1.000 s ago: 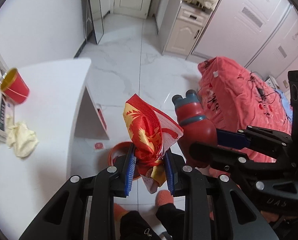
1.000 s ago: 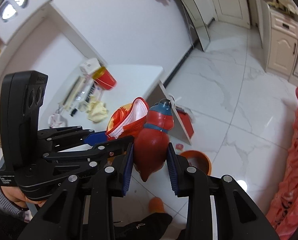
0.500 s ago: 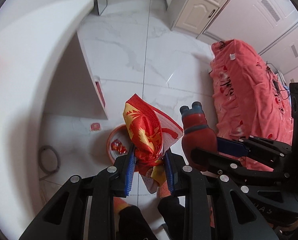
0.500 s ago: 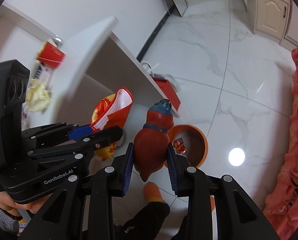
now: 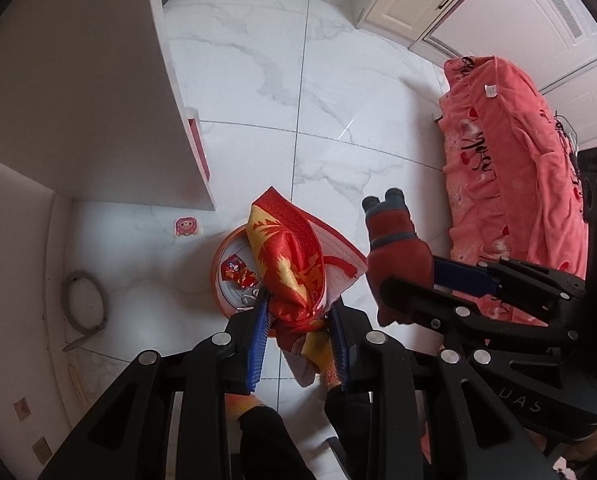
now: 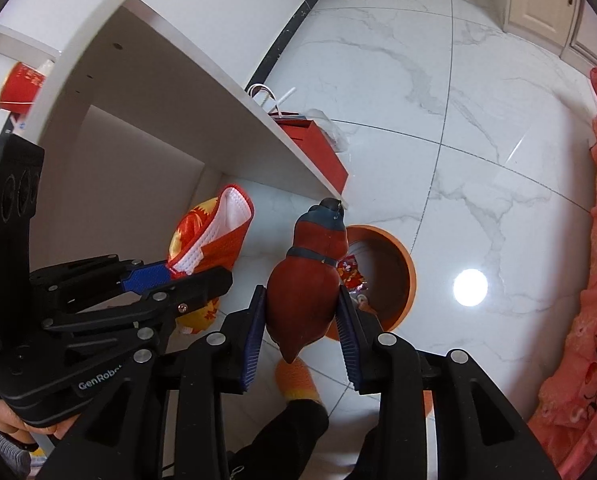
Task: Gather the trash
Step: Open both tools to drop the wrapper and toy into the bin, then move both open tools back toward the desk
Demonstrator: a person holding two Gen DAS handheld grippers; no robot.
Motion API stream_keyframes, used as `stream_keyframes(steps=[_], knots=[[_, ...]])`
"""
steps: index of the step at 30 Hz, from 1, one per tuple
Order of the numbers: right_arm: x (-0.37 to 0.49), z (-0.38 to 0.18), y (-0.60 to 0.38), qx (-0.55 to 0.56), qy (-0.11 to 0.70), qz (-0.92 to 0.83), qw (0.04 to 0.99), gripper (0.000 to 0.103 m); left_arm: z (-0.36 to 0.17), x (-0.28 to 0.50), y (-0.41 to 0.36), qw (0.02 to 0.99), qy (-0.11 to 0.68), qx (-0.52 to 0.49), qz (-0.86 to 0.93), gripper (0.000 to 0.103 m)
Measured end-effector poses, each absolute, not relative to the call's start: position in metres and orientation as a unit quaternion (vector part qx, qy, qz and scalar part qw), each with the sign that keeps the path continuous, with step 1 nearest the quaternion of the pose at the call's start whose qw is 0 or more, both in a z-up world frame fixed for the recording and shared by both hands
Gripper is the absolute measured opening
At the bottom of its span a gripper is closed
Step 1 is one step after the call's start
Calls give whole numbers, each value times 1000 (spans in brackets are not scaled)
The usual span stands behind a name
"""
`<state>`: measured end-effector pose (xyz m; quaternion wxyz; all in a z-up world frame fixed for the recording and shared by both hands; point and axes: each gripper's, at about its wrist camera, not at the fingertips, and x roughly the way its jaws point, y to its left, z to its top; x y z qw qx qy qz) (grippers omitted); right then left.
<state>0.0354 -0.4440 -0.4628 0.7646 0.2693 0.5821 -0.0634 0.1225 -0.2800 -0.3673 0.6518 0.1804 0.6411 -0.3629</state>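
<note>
My left gripper [image 5: 298, 320] is shut on a crumpled red-and-yellow wrapper [image 5: 290, 264] and holds it above an orange bin [image 5: 218, 276] on the floor. My right gripper [image 6: 302, 320] is shut on a dark red bird-shaped toy [image 6: 306, 280] with a blue collar, just left of the same bin [image 6: 402, 272]. The bin holds a red snack wrapper [image 6: 350, 272]. The toy also shows in the left wrist view [image 5: 394, 248], and the wrapper shows in the right wrist view [image 6: 218, 236]. Both grippers hang side by side over the bin.
A white desk [image 6: 202, 92] stands to the left, with a red bag [image 6: 318, 148] beside its leg. A pink-covered bed [image 5: 510, 160] lies to the right. A small sticker [image 5: 186, 227] and a grey hose loop [image 5: 84, 300] lie on the marble floor. My feet [image 6: 296, 376] stand below.
Both grippers have dropped from desk height toward the floor with their loads still held. The orange bin is now closer and lies right under them.
</note>
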Motion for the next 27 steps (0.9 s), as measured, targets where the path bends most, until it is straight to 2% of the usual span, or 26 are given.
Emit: stream_keyframes(steps=[6, 9, 19, 27], knots=[[37, -470, -447, 266, 592, -69, 758, 40, -374, 129, -277, 654, 643, 184, -353, 47], [36, -470, -448, 267, 591, -69, 758, 41, -375, 128, -278, 653, 644, 185, -353, 50], [33, -459, -447, 270, 584, -63, 763, 41, -370, 125, -272, 656, 643, 192, -347, 50], [23, -409, -437, 250, 564, -56, 785, 41, -332, 117, -267, 670, 623, 188, -357, 50]])
